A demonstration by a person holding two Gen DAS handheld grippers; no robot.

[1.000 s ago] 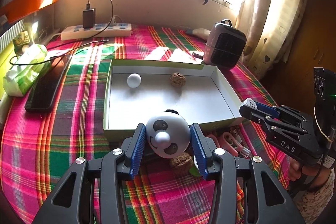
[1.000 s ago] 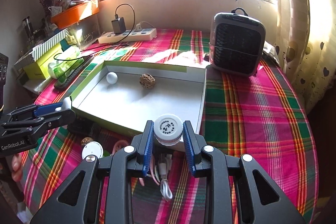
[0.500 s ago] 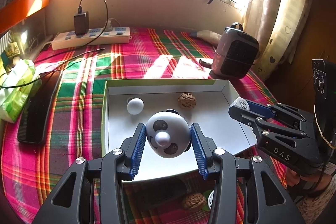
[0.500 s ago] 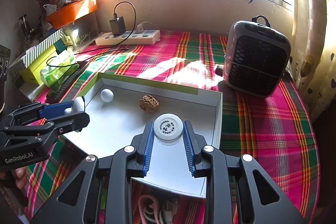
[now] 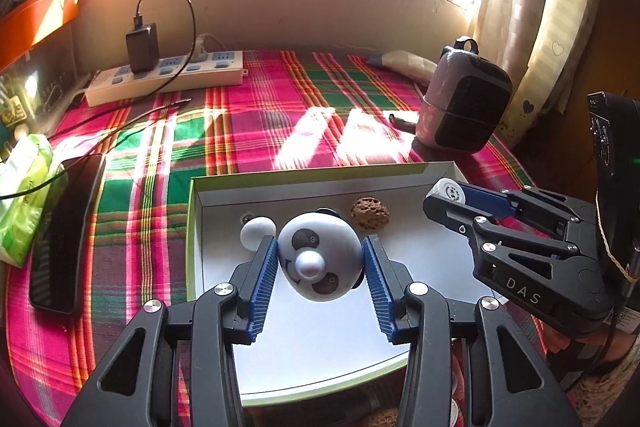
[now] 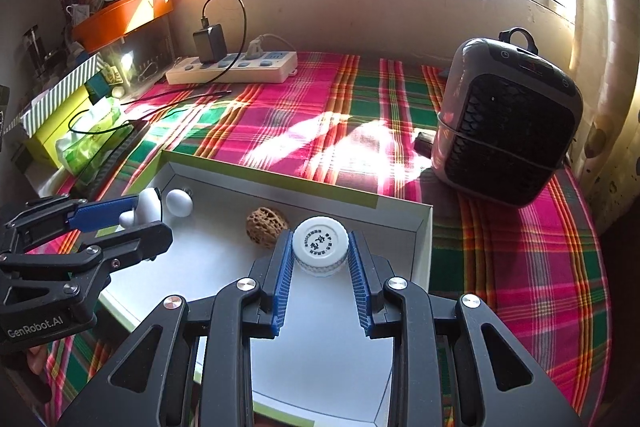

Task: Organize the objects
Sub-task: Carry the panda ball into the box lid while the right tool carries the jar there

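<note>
**Operator:** Left wrist view first. My left gripper (image 5: 318, 259) is clamped on the round white panda-face toy (image 5: 320, 261), both blue pads pressing its sides. It hangs over the near half of the shallow white cardboard box with the green rim (image 5: 192, 223), so the drop spot lies straight below the claw, not ahead of it.

**Spotter:** And your right?

**Operator:** On the right wrist view, my right gripper (image 6: 320, 253) grips the small white ribbed bottle cap (image 6: 320, 247), printed top facing the camera. It hovers above the box floor near the right wall (image 6: 424, 239). Neither item has a long axis to line up; both are round.

**Spotter:** What's already inside?

**Operator:** A small white ball (image 5: 258, 231) near the far left corner and a brown wrinkled walnut (image 5: 370, 213) by the far wall. The walnut sits just beyond the cap, the ball just beside my left pad.

**Spotter:** Which hand is nearer to releasing?

**Operator:** I judge them equal. Both are over open floor, well apart, each on its own side.
</note>
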